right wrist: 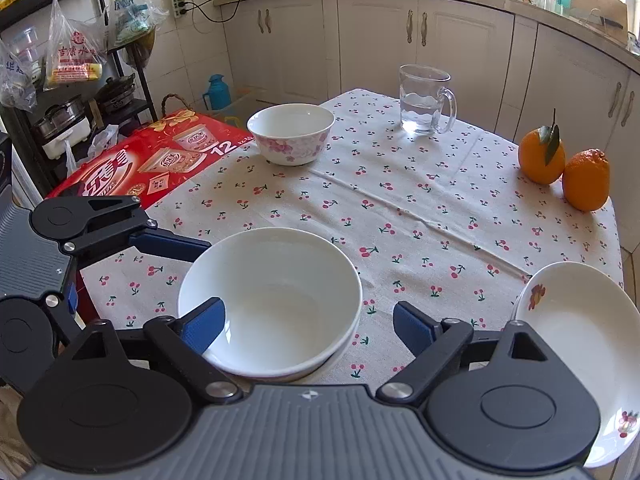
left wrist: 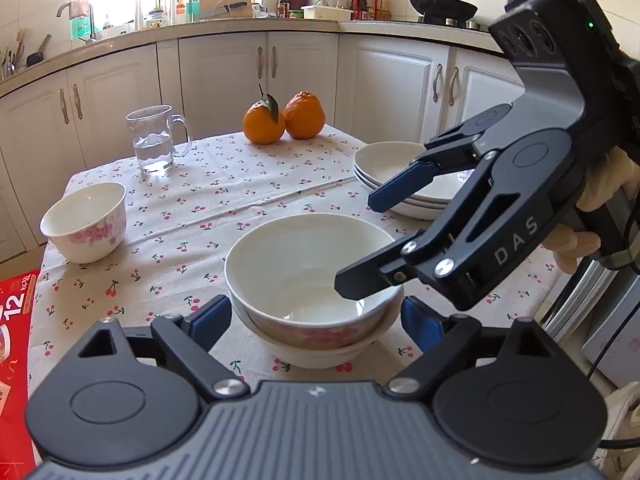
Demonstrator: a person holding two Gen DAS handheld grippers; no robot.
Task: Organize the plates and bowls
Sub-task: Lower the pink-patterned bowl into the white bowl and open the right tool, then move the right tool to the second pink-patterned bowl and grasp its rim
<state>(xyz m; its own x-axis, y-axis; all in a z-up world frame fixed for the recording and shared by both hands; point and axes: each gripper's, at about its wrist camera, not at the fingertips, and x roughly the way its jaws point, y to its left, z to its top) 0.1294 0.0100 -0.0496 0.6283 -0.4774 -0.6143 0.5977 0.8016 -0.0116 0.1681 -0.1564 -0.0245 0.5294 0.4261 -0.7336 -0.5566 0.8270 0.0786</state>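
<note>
Left wrist view: right gripper [left wrist: 362,244] hangs spread, one finger inside the white floral porcelain bowl [left wrist: 312,276] nested atop another, apparently released; left gripper [left wrist: 316,320] straddles the stack unclamped.

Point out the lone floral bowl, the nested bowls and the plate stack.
lone floral bowl [right wrist: 291,136]: right wrist view, outer wall.
nested bowls [left wrist: 296,256]: left wrist view, top bowl's inner wall.
plate stack [left wrist: 384,156]: left wrist view, top plate's inside.

Both grippers are held angled downward, left gripper [left wrist: 316,314] and right gripper [right wrist: 308,326] each with jaws spread wide, nothing gripped.
</note>
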